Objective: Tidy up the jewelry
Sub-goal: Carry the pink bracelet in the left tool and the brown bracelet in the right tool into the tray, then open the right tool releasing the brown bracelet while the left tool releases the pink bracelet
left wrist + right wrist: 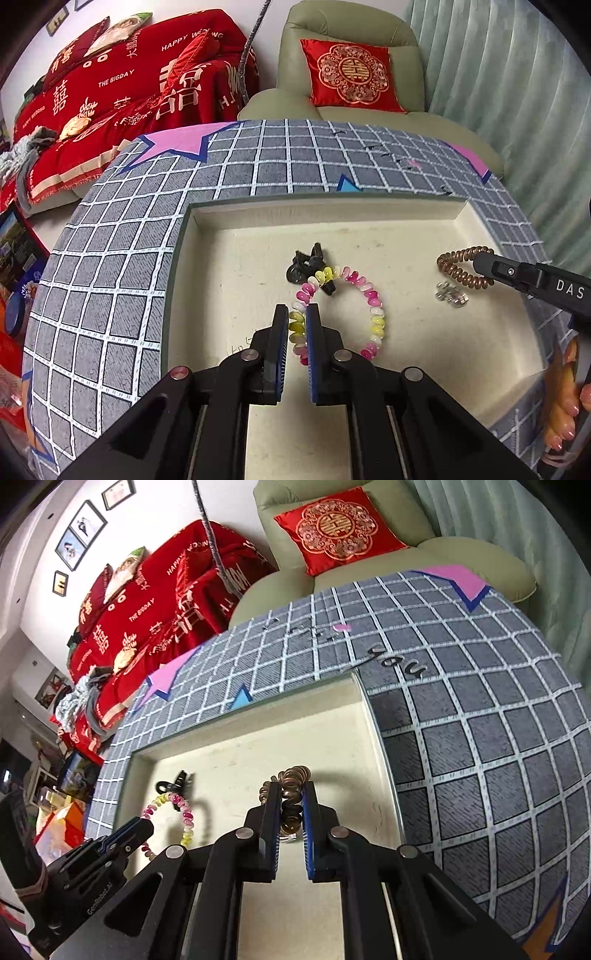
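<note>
Red bedding printed with white wedding lettering (122, 85) covers the far left of the room, a pale green armchair (347, 22) holding a red embroidered cushion (352, 75) stands behind the work surface, and a mint curtain (517, 92) hangs at the right. Nearer, a grey cloth with a white grid (110, 280) and pink star patches surrounds a shallow cream tray (491, 350). On the tray's floor, from left to right, lie a black hair claw (304, 262), a pink, white and yellow spiral bracelet (373, 306), a small clear clip (450, 293) and a brown spiral hair tie (448, 269). The left gripper (297, 317) has its blue-padded fingers (282, 332) drawn close, pinching the left side of the bracelet, whose far end touches the hair claw. The right gripper (291, 801) likewise has its fingers nearly together, clamped on the brown hair tie, whose coils bulge out above the fingertips; the clear clip sits just beside that tie. A hand (567, 410) shows at the right edge of the left wrist view.
</note>
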### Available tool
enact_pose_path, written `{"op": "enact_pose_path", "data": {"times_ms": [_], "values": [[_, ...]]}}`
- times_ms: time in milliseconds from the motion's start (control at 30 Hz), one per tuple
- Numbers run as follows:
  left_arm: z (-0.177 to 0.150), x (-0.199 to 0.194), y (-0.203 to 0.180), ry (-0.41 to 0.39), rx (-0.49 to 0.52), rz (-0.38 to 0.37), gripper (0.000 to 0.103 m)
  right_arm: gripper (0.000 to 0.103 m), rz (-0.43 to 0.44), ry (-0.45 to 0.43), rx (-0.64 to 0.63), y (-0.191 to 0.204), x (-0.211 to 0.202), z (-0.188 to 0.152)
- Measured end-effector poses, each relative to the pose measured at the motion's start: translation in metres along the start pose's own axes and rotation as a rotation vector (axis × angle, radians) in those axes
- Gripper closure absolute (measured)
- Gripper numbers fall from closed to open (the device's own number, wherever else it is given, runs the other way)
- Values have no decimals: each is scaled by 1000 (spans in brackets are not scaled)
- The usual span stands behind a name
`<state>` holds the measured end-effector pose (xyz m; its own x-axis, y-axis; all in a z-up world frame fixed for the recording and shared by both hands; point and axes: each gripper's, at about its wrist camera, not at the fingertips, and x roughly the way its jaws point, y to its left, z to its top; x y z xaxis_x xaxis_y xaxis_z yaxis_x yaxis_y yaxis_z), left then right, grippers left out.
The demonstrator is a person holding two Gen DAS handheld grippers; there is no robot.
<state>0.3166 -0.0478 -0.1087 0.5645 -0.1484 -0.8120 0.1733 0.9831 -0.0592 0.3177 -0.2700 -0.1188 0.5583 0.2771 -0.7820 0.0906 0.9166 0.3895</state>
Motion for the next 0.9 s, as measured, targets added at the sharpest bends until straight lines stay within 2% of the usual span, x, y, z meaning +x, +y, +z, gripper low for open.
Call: {"op": "enact_pose_path", "data": {"times_ms": [400,467,567,633,700,900], "values": [[-7,12,-11,24,61,80,85,89,-35,32,-33,1,12,-6],[-7,12,-14,27,73,93,85,84,-41,44,-44,3,13,-7],[-7,11,-17,25,81,107,85,71,-48,49,-70,10,14,-8],[-8,10,-18,22,84,110,85,58,-38,50,-75,14,15,-9],[-7,9,-19,22,83,109,85,51,-27,53,-73,16,14,-9],[-6,2,-18,5,80,102,84,46,25,4,-43,17,-9,-5]]}}
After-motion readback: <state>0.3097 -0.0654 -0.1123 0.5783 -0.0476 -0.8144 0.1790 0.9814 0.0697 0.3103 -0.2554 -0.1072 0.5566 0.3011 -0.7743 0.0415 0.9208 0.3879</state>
